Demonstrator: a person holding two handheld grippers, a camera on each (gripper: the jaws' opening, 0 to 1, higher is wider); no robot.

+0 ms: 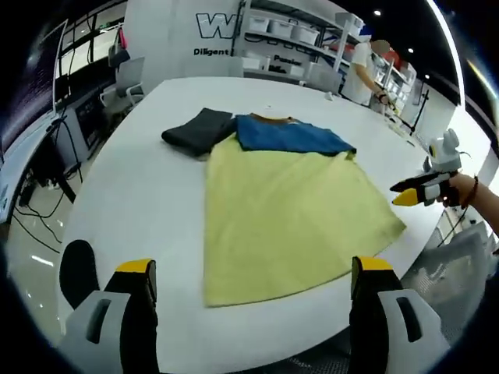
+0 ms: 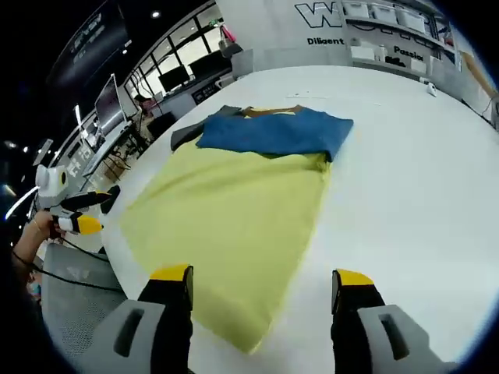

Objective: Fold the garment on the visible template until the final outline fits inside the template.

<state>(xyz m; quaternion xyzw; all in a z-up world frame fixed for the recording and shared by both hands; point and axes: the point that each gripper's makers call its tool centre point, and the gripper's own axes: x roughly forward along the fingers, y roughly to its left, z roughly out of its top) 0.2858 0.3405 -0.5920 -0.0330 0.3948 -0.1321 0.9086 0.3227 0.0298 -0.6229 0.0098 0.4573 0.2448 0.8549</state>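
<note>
A large yellow cloth (image 1: 281, 218) (image 2: 226, 210) lies spread flat on the white table (image 1: 140, 202) (image 2: 405, 179). On its far end rests a folded blue garment (image 1: 292, 136) (image 2: 277, 131) with a brown collar. Beside that sits a folded dark grey garment (image 1: 199, 130) (image 2: 187, 134). My left gripper (image 1: 253, 269) hovers open over the near edge of the cloth, holding nothing. My right gripper (image 2: 263, 276) is open above another edge of the cloth, also holding nothing. Each gripper appears in the other's view, held in a hand off the table's edge: right gripper (image 1: 405, 193), left gripper (image 2: 82, 214).
Shelves with white bins (image 1: 304, 31) stand behind the table, and a person (image 1: 362, 70) stands beside them. Office chairs (image 1: 125, 82) and desks with monitors (image 2: 109, 101) line one side. A grey chair (image 2: 70, 292) sits below the table's edge.
</note>
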